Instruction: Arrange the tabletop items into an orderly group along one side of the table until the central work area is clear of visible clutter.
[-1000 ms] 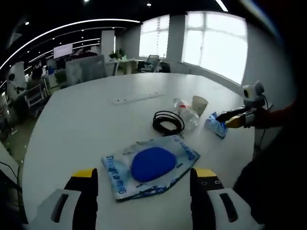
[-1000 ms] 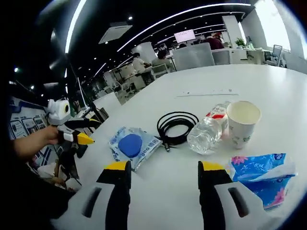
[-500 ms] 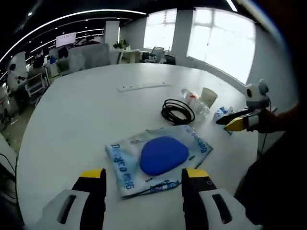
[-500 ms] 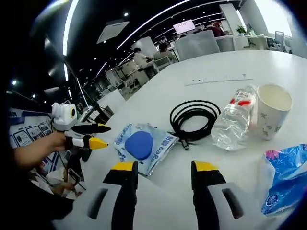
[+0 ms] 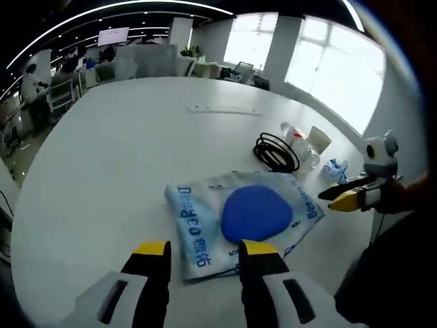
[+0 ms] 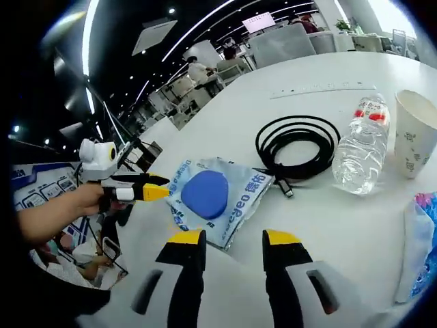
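Left gripper view: jaws of left gripper (image 5: 196, 254) parted with a narrow gap, nothing between them, poised above near edge of clear packet (image 5: 242, 220) holding blue pad (image 5: 256, 213), flat on white table (image 5: 102, 157). Beyond packet: coiled black cable (image 5: 276, 151), then plastic bottle (image 5: 298, 141) on its side and paper cup (image 5: 318, 139) upright, close together. Blue tissue pack (image 5: 334, 171) lay near table's right edge.

Right gripper view: right gripper (image 6: 232, 240) likewise released, gap narrow, empty, hovering short of packet (image 6: 222, 198). Cable (image 6: 298, 146) lay right of packet; bottle (image 6: 360, 145) and cup (image 6: 416, 134) farther right; tissue pack (image 6: 420, 239) at near right. Left gripper (image 6: 158, 188) seen at packet's left edge, held in a hand (image 6: 82, 202).
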`<action>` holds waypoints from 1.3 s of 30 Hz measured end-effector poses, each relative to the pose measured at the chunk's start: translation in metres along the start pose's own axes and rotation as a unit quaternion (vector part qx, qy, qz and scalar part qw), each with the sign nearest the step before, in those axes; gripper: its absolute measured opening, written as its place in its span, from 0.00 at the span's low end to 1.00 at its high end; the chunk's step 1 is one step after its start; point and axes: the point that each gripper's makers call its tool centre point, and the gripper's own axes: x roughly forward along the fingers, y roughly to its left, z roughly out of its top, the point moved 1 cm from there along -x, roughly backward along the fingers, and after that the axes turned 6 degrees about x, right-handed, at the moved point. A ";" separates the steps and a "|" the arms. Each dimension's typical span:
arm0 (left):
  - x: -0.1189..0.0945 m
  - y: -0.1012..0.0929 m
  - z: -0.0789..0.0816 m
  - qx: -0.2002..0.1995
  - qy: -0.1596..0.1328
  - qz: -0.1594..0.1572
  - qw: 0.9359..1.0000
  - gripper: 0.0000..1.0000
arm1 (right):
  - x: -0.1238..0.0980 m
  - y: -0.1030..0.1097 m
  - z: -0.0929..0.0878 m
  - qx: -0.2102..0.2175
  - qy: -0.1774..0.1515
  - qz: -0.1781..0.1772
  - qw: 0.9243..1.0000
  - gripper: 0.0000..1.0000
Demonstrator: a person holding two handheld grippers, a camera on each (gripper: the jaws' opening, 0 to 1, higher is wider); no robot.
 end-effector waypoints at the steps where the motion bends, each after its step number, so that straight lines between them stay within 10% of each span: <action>1: 0.002 0.004 -0.002 -0.003 0.002 0.003 1.000 0.35 | 0.002 0.000 0.000 0.003 0.002 0.002 1.000 0.29; 16: 0.013 0.009 -0.014 0.006 0.013 -0.009 1.000 0.12 | 0.012 0.003 -0.006 0.007 0.020 -0.001 1.000 0.02; 39: -0.008 -0.027 -0.010 0.036 -0.002 -0.014 0.999 0.00 | -0.010 -0.003 0.003 -0.004 -0.011 0.003 1.000 0.00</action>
